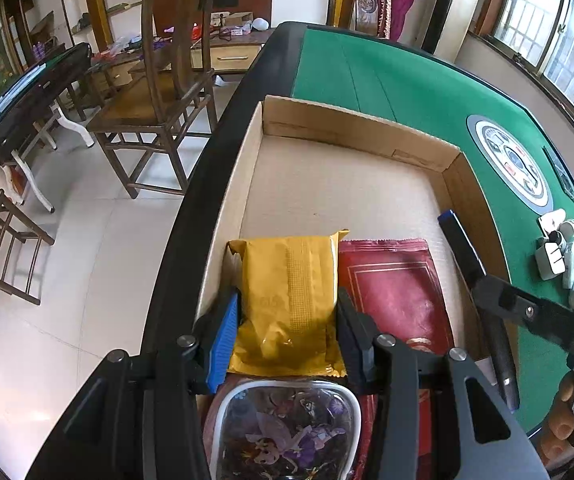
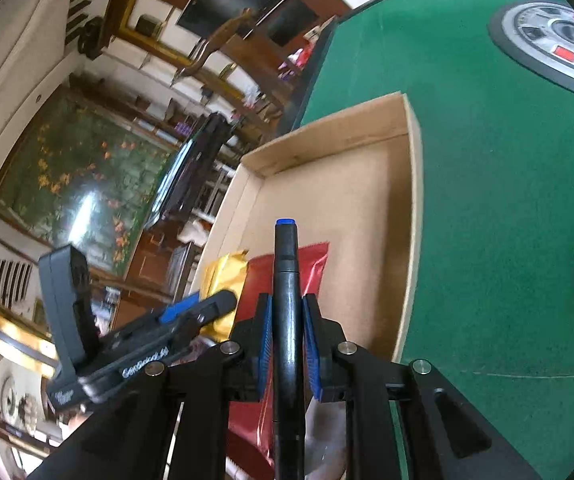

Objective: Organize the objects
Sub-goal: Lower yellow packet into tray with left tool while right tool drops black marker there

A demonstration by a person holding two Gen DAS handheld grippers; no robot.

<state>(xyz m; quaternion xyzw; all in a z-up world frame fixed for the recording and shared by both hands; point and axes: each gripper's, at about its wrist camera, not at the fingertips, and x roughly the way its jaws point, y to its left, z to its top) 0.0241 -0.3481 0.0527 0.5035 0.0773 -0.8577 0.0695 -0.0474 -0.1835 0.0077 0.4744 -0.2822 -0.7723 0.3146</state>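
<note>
Left gripper (image 1: 287,336) was clamped on the soft, crinkly yellow packet (image 1: 287,292) mid-body; right gripper (image 2: 287,344) pinched the stiff black marker (image 2: 287,300) midway along its barrel, probably secure enough.

A green felt surface (image 1: 387,80) with a dark raised rim fills the right of the left-wrist frame. A shallow cardboard box (image 1: 361,130) sits on it at centre — a round silver-and-black panel (image 1: 513,162) lies at right, small white items (image 1: 563,252) clustered just below it.
</note>
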